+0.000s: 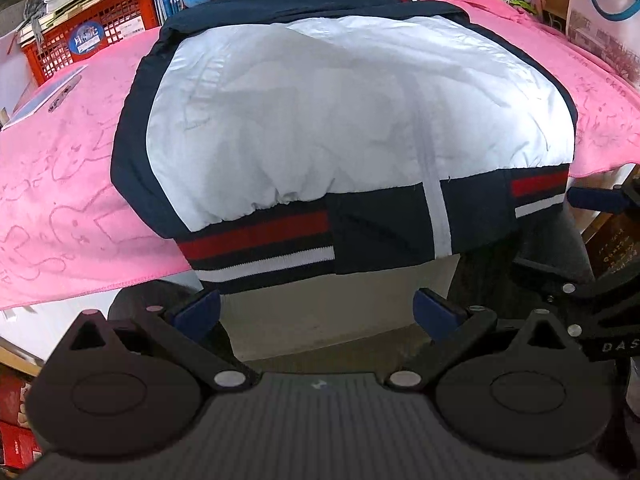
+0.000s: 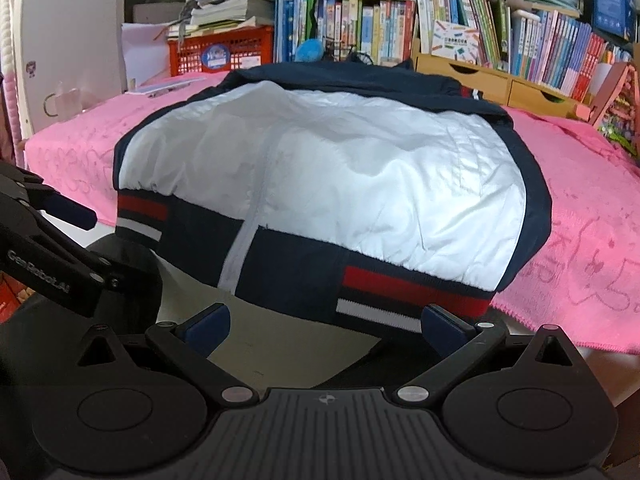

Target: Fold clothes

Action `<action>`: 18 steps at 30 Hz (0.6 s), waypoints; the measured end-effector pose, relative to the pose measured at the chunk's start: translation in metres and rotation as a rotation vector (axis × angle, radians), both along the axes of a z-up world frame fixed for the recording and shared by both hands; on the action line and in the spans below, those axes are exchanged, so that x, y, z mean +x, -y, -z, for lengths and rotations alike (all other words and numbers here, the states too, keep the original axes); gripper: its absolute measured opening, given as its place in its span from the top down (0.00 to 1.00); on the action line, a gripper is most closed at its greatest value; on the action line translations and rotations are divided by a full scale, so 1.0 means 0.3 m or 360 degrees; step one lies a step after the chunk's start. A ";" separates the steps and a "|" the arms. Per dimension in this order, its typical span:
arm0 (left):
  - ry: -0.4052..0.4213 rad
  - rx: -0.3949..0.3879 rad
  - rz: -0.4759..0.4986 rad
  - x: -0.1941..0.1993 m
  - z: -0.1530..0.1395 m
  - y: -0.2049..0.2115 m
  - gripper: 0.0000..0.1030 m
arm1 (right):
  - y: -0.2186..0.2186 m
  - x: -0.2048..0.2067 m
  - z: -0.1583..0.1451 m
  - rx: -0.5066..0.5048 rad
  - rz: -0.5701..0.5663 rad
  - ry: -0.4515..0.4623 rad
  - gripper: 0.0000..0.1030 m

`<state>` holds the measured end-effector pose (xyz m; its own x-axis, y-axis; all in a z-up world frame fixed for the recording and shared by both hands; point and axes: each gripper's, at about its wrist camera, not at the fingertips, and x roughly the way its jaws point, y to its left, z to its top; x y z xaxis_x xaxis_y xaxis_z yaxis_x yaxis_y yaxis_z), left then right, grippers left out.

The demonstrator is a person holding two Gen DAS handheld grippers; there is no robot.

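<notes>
While the jacket (image 1: pixel 340 112) lies spread on the pink towel (image 1: pixel 60 184) that covers the table, its striped hem (image 1: pixel 260 248) hangs over the near edge, toward 6 o'clock in both wrist views. White panels fill the middle of the garment, navy bands run along its sides, and a white zipper strip (image 1: pixel 436 208) runs down to the hem.

From the left wrist view, the left gripper (image 1: pixel 316 312) sits just below the hem at 6 o'clock, its blue-padded fingers spread wide with nothing between them. One pad (image 1: pixel 200 308) is just under the red and white stripes; whether it touches the fabric is unclear. At 3 o'clock the other tool's blue pad shows beside the hem's right corner.

From the right wrist view, the right gripper (image 2: pixel 326 322) also stands wide apart and empty, below the hem (image 2: pixel 412 292) at 6 o'clock. Its right pad (image 2: pixel 444 324) is close under the striped band.

Beyond the jacket, at 12 o'clock, stand shelves of books (image 2: pixel 380 24), with a red crate (image 2: pixel 220 52) at 11 o'clock.
</notes>
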<state>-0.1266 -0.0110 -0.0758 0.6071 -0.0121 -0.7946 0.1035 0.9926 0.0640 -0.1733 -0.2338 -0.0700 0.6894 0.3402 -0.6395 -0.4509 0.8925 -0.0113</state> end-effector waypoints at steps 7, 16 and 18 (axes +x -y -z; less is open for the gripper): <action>-0.0008 -0.0001 -0.0013 0.006 0.009 -0.013 0.00 | 0.044 0.047 0.089 -0.0119 0.0103 -0.0013 0.00; -0.0009 0.0021 -0.0100 0.008 0.020 -0.079 0.00 | -0.059 0.053 0.183 -0.0480 0.0150 0.0261 0.12; -0.0025 0.0032 -0.0096 0.004 0.036 -0.079 0.00 | -0.053 0.047 0.175 -0.0463 0.0227 0.0296 0.26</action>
<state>-0.1254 0.0127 -0.0865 0.5937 0.0402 -0.8037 0.0448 0.9956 0.0829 -0.1592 -0.2178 -0.1224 0.8304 0.0545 -0.5544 -0.2883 0.8936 -0.3440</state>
